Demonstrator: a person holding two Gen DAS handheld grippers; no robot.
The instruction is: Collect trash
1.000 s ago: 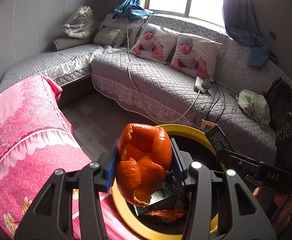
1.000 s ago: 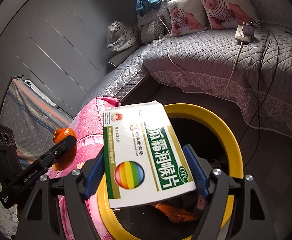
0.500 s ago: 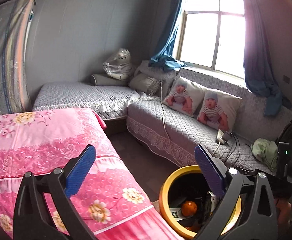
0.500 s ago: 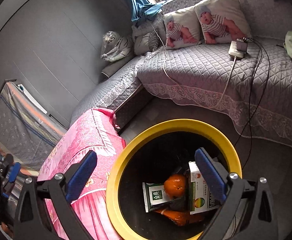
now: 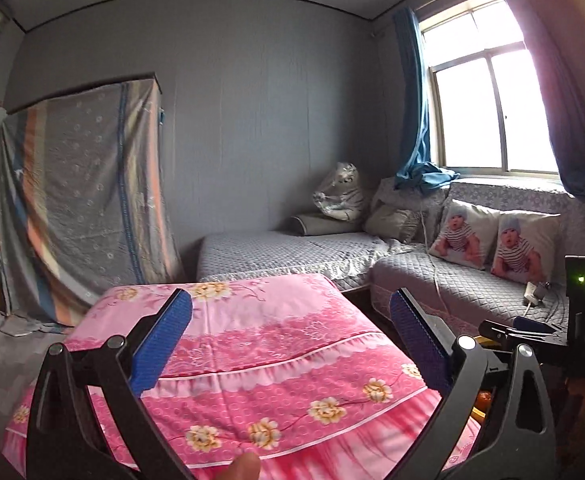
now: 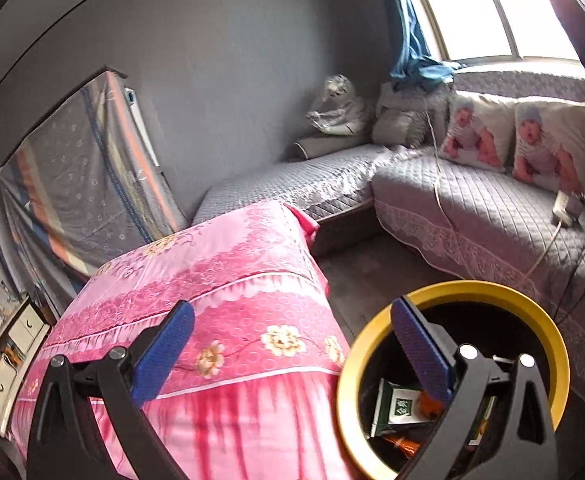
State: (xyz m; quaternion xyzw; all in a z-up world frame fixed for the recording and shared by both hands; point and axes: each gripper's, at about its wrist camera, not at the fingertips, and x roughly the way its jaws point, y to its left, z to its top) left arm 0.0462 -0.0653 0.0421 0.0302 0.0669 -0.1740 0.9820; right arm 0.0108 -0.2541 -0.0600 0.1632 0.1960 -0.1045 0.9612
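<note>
Trash lies gathered in the round black bin with a yellow rim (image 6: 456, 294), which stands on the floor between the pink floral-covered bed (image 6: 228, 280) and the grey quilted sofa (image 6: 492, 208): a white-and-green paper packet (image 6: 396, 404), a scrap of orange peel (image 6: 428, 404) and other wrappers show at its bottom in the right wrist view. Both tools have just let their jaws spread to full width, and nothing sits between them. The left gripper (image 5: 292, 344) points out over the bed, its blue pads bare, and the right gripper (image 6: 292, 350) hangs released by the bin's mouth; in the left wrist view the right gripper (image 5: 520, 326) appears at the edge with a sliver of orange below it in the bin. By the look of it, this round of dropping is done. No further litter shows on the bedcover or on the visible floor, so what remains, if anything, lies outside these views.
</note>
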